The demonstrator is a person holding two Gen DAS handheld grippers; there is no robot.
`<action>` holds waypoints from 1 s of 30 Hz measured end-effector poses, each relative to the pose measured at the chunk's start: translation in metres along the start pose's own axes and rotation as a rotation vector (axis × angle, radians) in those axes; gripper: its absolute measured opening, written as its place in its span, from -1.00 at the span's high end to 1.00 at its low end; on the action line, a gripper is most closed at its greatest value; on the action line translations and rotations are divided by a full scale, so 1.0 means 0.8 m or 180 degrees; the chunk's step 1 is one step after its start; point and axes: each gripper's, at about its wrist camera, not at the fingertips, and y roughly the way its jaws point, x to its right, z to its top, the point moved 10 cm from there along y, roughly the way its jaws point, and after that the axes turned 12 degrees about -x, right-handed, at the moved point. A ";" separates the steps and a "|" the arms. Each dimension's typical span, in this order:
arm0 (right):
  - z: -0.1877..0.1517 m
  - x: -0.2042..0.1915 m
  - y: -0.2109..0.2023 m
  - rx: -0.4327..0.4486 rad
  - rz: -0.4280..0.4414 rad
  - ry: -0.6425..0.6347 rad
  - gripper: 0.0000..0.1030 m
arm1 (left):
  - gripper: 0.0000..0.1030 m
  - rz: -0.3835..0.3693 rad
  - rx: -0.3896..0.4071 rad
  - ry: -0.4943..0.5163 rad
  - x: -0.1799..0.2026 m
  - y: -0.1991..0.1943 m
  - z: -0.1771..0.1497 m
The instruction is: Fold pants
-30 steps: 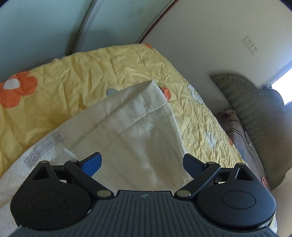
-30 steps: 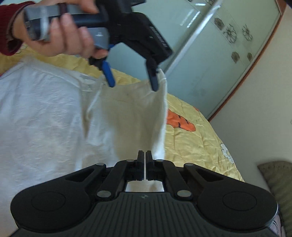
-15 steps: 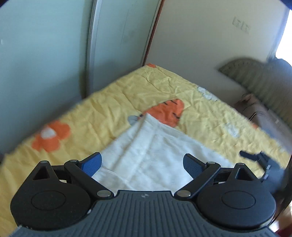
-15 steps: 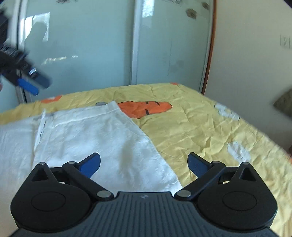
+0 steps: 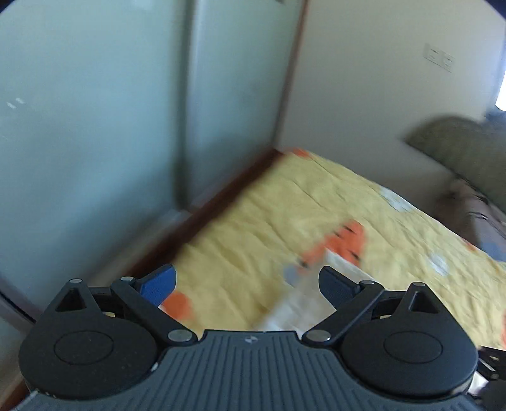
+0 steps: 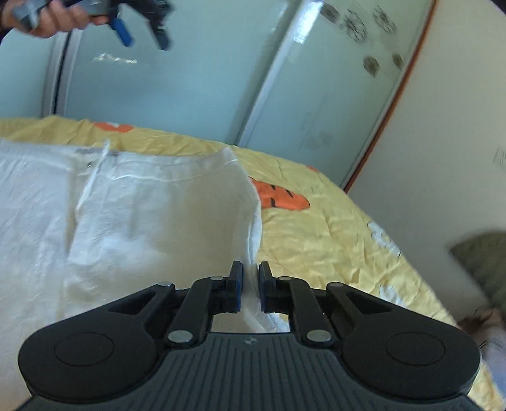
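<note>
The white pants [image 6: 126, 215] lay spread flat on the yellow bedspread [image 6: 332, 234], covering its left part in the right wrist view, with the waistband and a drawstring toward the far side and one folded edge running down toward the camera. High above the pants, against the frosted wardrobe doors [image 6: 196, 82], the left gripper [image 6: 144, 34] hung in the person's hand [image 6: 47, 19], its two fingers spread apart with nothing between them. In its own blurred view, the left gripper [image 5: 246, 281] stood wide open over the bedspread [image 5: 284, 221], with only a small pale corner of the pants [image 5: 303, 303] showing between its fingers, below them and not touched. Just right of the pants, an orange carrot print [image 6: 278, 196] showed on the bedspread. At the pants' near right edge, the right gripper [image 6: 250, 284] had its fingers drawn close around a fold of the white cloth, pinching it between the pads. Farther right, well apart from the pants, a green cushion [image 6: 484, 256] leaned by the wall.
</note>
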 end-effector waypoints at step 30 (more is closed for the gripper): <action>-0.077 -0.015 -0.063 -0.0458 -0.0953 -0.0034 0.87 | 0.87 -0.0917 -0.0335 -0.0594 0.053 0.063 -0.120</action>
